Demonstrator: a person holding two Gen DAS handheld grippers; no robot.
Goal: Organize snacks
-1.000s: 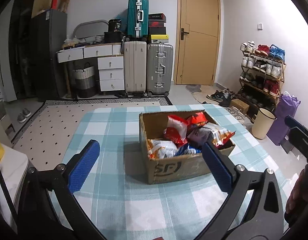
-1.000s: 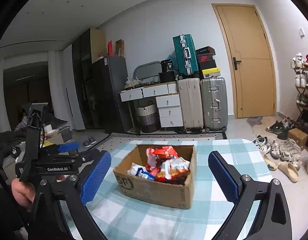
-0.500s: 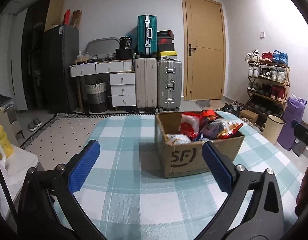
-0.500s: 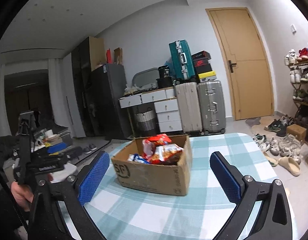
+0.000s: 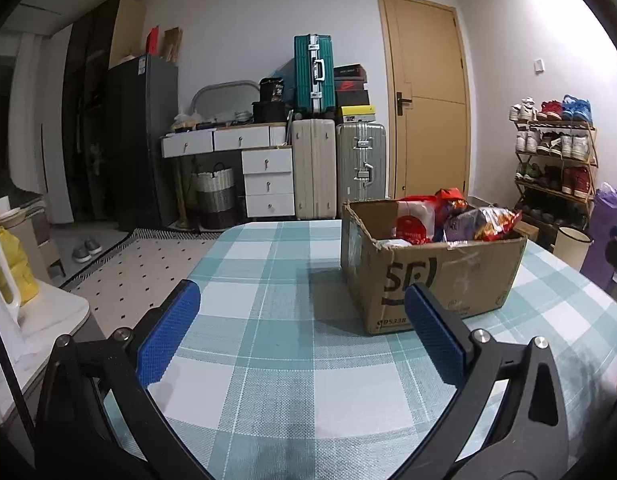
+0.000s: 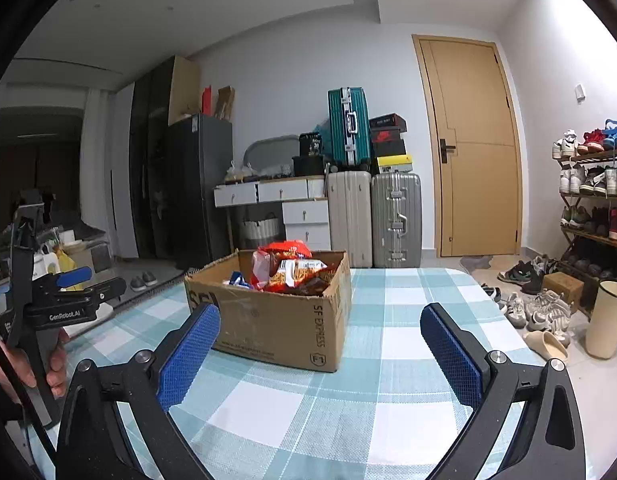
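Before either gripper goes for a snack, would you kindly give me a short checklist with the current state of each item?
1. Left gripper open and empty: ok.
2. Right gripper open and empty: ok.
3. Cardboard box upright on the checked tablecloth, top open: ok.
4. Snack packets reachable from above, piled past the rim: ok.
5. Either gripper over the box yet: not ok, both sit low and short of it.
6. Sorting spot for the snacks marked out: cannot tell; only bare cloth shows around the box.
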